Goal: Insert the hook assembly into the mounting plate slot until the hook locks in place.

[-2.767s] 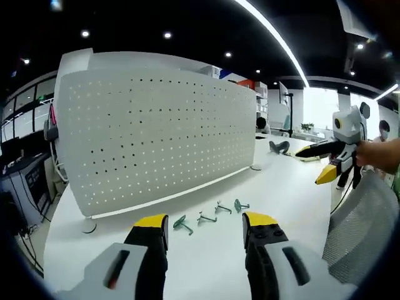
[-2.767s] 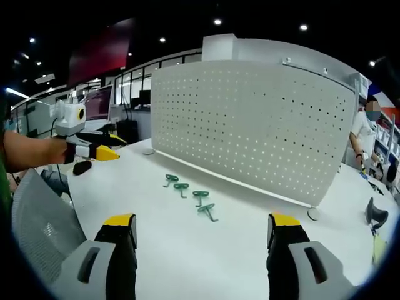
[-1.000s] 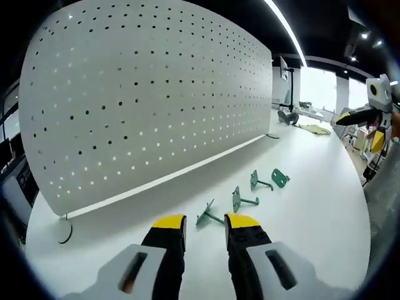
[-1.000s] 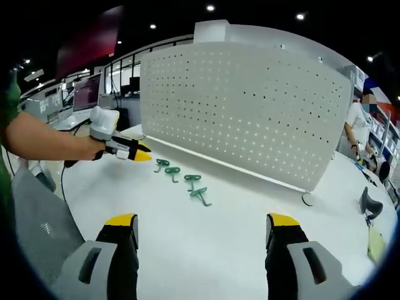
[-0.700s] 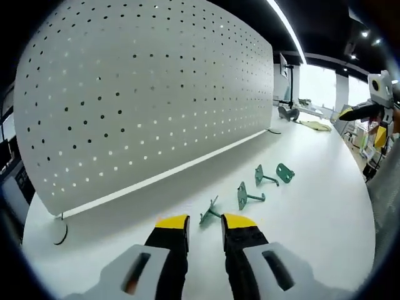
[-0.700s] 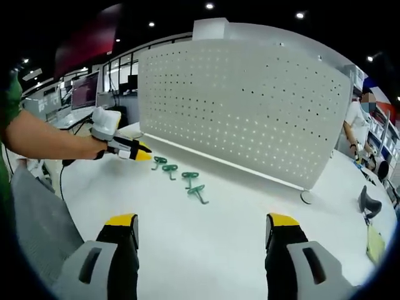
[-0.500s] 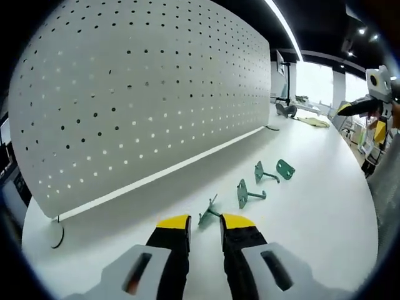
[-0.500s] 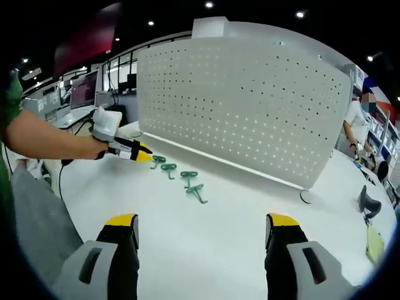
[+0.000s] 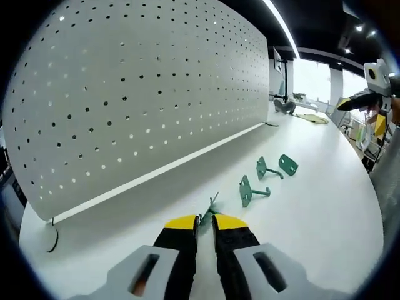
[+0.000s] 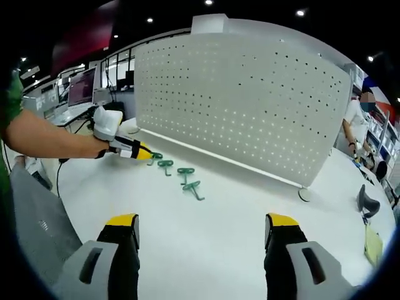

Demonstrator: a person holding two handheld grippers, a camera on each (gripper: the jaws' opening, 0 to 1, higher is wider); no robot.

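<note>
Left gripper view, left to right: pegboard [image 9: 144, 94], white, perforated, upright on small feet along the far side of the table [image 9: 325, 206]; left gripper [image 9: 205, 222], yellow-tipped jaws drawn almost together, a narrow gap between them, the nearest hook [image 9: 209, 211] right at the tips; whether the tips pinch it, cannot tell. Beyond it, three more green hooks in a loose row: second hook [image 9: 249, 190], third hook [image 9: 267, 169], fourth hook [image 9: 288, 165], all lying flat on the table, apart from the board. Far right, the right gripper [image 9: 369, 103] in a hand, well apart from the row. Right gripper view, left to right: an arm, then the left gripper [image 10: 140, 152] low at the row's near end, its tips at the first hook; the other hooks trailing rightward, the last one [image 10: 192, 187] lying nearest this view's centre; pegboard [image 10: 250, 106] behind; right gripper [image 10: 203, 234], jaws spread wide, holding nothing, above bare table. Handling, by judgement: each hook looks small, light, stiff, probably metal with a smooth painted skin, likely to slide or pivot on the slick tabletop if nudged. Best taken across the straight shank, leaving the flat back plate free to meet the board's holes.
</note>
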